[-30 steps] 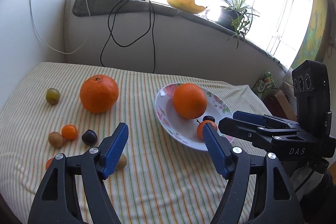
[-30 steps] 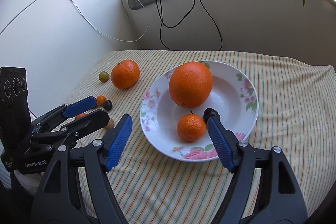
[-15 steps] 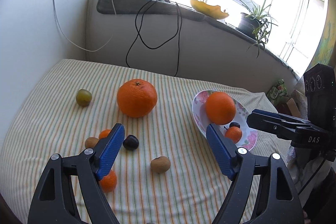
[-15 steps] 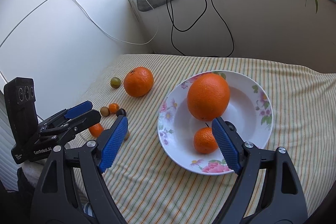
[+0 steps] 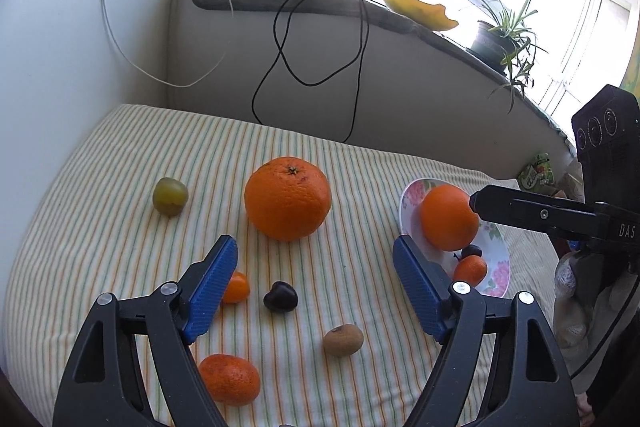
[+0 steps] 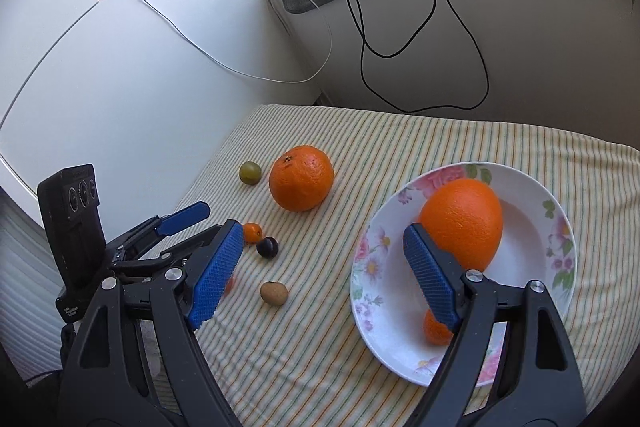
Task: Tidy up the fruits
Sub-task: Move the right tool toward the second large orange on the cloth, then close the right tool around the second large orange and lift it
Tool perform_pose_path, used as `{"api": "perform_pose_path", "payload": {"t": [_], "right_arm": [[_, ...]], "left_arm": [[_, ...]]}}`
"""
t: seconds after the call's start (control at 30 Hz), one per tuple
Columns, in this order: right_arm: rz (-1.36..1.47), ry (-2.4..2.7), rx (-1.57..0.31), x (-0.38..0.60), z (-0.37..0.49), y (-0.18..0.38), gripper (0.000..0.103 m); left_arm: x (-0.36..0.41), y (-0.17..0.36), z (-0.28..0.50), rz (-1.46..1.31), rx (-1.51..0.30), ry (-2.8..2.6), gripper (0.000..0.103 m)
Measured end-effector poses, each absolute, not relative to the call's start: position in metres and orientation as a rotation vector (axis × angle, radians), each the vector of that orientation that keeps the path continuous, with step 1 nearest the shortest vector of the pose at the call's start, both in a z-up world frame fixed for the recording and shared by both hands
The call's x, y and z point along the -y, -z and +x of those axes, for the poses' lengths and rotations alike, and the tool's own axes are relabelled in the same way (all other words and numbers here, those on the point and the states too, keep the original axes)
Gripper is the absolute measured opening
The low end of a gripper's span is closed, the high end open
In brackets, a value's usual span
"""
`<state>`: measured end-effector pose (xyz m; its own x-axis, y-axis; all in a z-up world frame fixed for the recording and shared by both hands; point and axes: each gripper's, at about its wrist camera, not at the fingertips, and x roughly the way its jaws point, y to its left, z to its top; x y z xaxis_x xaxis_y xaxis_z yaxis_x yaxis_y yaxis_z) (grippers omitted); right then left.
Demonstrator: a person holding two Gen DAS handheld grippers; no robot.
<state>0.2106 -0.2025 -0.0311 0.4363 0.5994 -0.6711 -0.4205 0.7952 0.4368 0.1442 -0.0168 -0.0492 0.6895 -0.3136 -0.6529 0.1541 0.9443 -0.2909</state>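
The left tool (image 5: 314, 277) is hovering wide open and empty above a small dark plum (image 5: 280, 296) on the striped tablecloth (image 5: 120, 227). The right tool (image 6: 324, 269) is gaping equally empty over the flowered white plate (image 6: 532, 187) holding a large orange (image 6: 464, 223). Farther away, another big orange (image 5: 288, 203) and a green round fruit (image 5: 170, 195) are sitting on the cloth.

The tablecloth (image 5: 120, 167) is cream with thin orange and green stripes. The plate (image 6: 532, 195) is white, rimmed with pink flowers and green leaves. Both big oranges — one on the cloth (image 5: 288, 203), one on the plate (image 6: 464, 223) — are vivid orange. The plum (image 5: 280, 296) is near-black purple, the round fruit (image 5: 170, 195) olive green, the oval fruit (image 5: 343, 339) tan-brown. The left gripper (image 5: 314, 285) and the right gripper (image 6: 324, 275) are black with blue textured pads.
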Motion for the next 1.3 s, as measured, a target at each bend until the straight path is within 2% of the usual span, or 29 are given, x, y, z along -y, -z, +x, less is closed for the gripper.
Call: {"api": "perform_pose_path", "payload": {"t": [0.97, 1.3], "right_arm": [[0.340, -0.665, -1.199, 0.129, 0.314, 0.092, 0.085], [0.307, -0.643, -1.225, 0.106, 0.328, 0.096, 0.085]], "left_arm": [[0.012, 0.073, 0.213, -0.282, -0.889, 0.309, 0.080], [0.007, 0.081, 0.225, -0.317, -0.923, 0.318, 0.080]]}}
